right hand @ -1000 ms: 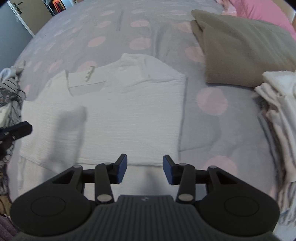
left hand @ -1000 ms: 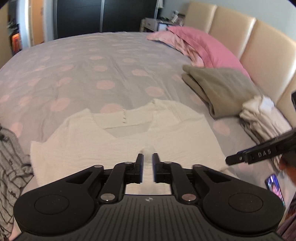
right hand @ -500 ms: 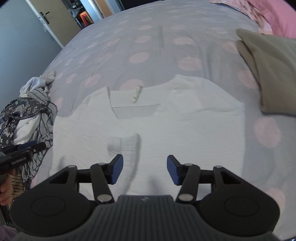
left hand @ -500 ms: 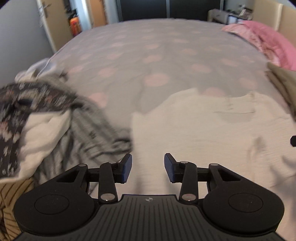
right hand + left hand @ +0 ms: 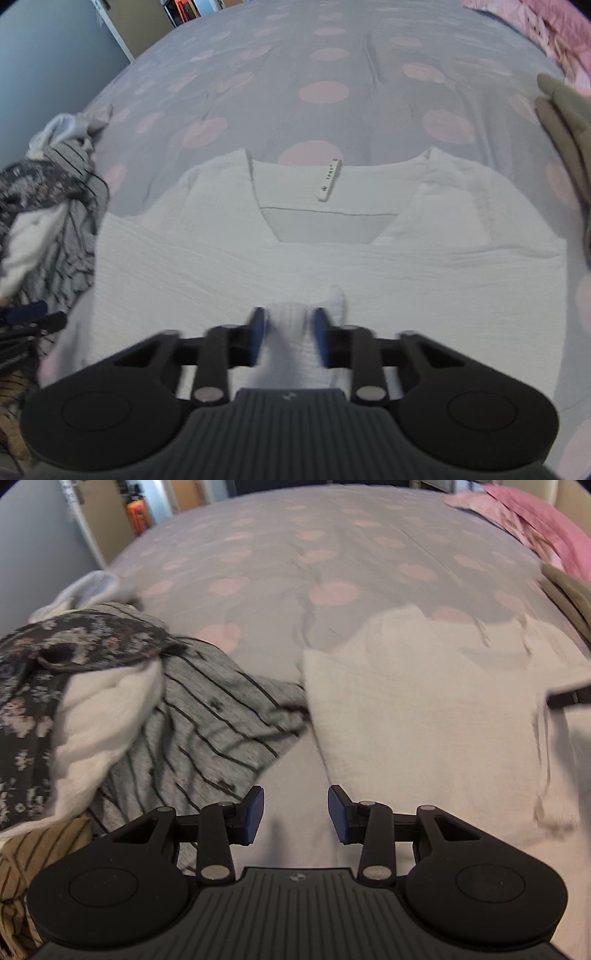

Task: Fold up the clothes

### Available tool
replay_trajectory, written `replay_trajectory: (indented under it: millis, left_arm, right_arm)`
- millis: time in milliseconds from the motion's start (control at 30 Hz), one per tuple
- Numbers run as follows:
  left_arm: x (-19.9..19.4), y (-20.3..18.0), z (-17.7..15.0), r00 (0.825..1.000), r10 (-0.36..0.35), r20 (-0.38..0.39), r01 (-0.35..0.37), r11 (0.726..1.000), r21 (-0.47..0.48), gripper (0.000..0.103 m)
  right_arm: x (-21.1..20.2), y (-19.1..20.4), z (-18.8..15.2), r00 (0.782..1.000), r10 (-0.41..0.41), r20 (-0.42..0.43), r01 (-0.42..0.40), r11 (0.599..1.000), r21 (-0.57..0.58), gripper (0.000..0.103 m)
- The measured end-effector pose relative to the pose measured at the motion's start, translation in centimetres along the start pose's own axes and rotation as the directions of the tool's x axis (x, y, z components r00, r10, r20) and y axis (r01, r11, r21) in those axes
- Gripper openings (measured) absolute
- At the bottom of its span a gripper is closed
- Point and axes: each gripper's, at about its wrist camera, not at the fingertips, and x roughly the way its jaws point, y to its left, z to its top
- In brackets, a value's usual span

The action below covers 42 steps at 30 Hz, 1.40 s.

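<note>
A white crinkled top (image 5: 332,258) lies flat on the bed, neckline away from me, its label showing. My right gripper (image 5: 290,332) hangs over the middle of the top. Its jaws are closing on a raised bunch of the white fabric, which fills the gap between the blue pads. In the left wrist view the top (image 5: 424,709) lies to the right. My left gripper (image 5: 295,814) stands open over pale cloth at the top's lower left edge, with nothing pinched. The right gripper's dark tip (image 5: 570,698) shows at the right edge.
A heap of unfolded clothes (image 5: 110,701), striped grey, floral and white, sits left of the top. An olive folded garment (image 5: 569,122) lies at the right. Pink pillows (image 5: 535,520) are at the far right. The grey spotted bed cover (image 5: 295,535) stretches beyond.
My left gripper swung left from the top's middle to its left edge beside the heap, and its jaws widened. My right gripper moved left to the top's middle and closed on a bunch of fabric.
</note>
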Motion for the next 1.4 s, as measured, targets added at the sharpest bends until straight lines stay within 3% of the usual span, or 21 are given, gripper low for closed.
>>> replay_trajectory:
  millis: [200,333,400,533,600,667,767,867,933,1100,1200,1400]
  left_arm:
    - [0.3,-1.6,-1.6,0.998,-0.044,-0.038,0.049,0.990,0.132,0.037]
    - [1.2,-2.7,-2.2,0.997,-0.035,-0.075,0.047,0.984,0.170,0.037]
    - [1.6,-2.9,-2.5,0.995,-0.029,-0.091,0.046,0.982,0.183,0.037]
    - [2.0,-3.1,-2.7,0.995,-0.023,-0.101,0.042,0.980,0.193,0.037]
    - [2.1,-3.2,-2.7,0.995,-0.018,-0.101,0.038,0.980,0.196,0.037]
    - [2.2,-3.3,-2.8,0.995,-0.014,-0.100,0.034,0.979,0.201,0.037]
    - [2.1,-3.4,-2.9,0.995,-0.010,-0.096,0.030,0.977,0.210,0.037]
    - [2.1,-3.4,-2.9,0.995,-0.006,-0.097,0.027,0.977,0.210,0.037]
    - [2.1,-3.3,-2.9,0.995,-0.003,-0.100,0.024,0.977,0.210,0.037]
    - [1.6,-3.2,-3.0,0.995,0.009,-0.103,0.014,0.976,0.218,0.037]
    - [1.2,-2.9,-3.3,0.995,0.012,-0.102,0.010,0.976,0.217,0.037]
    - [0.4,-2.1,-4.4,0.993,0.030,-0.110,-0.006,0.977,0.212,0.037]
  right_arm:
    - [-2.3,-1.4,0.9,0.998,0.013,0.058,-0.012,1.000,-0.015,0.011]
    - [-4.0,-2.5,1.9,0.995,0.060,0.085,-0.061,0.998,0.014,0.011]
    - [-4.4,-3.2,2.0,0.996,0.046,0.081,-0.048,0.999,0.024,0.011]
    - [-4.0,-5.4,1.7,0.994,-0.074,0.074,0.073,0.997,0.024,0.012]
    - [-3.6,-6.7,1.6,0.984,-0.169,0.061,0.167,0.985,0.049,0.024]
    - [-3.6,-7.8,1.6,0.980,-0.195,0.042,0.190,0.978,0.086,0.024]
    - [-3.9,-7.3,1.3,0.995,-0.100,0.019,0.097,0.987,0.129,0.026]
    - [-3.6,-5.3,0.6,0.999,0.036,-0.024,-0.032,0.988,0.150,0.040]
    - [-3.1,-3.4,0.0,0.996,0.069,-0.050,-0.062,0.990,0.128,0.046]
    - [-1.4,-0.5,-1.3,0.995,-0.047,-0.093,0.047,0.999,0.007,0.045]
    - [-0.7,-1.3,-2.1,0.978,-0.150,-0.148,0.149,0.989,-0.014,0.045]
    - [-2.3,-3.9,-3.7,0.964,-0.208,-0.167,0.206,0.978,-0.031,0.045]
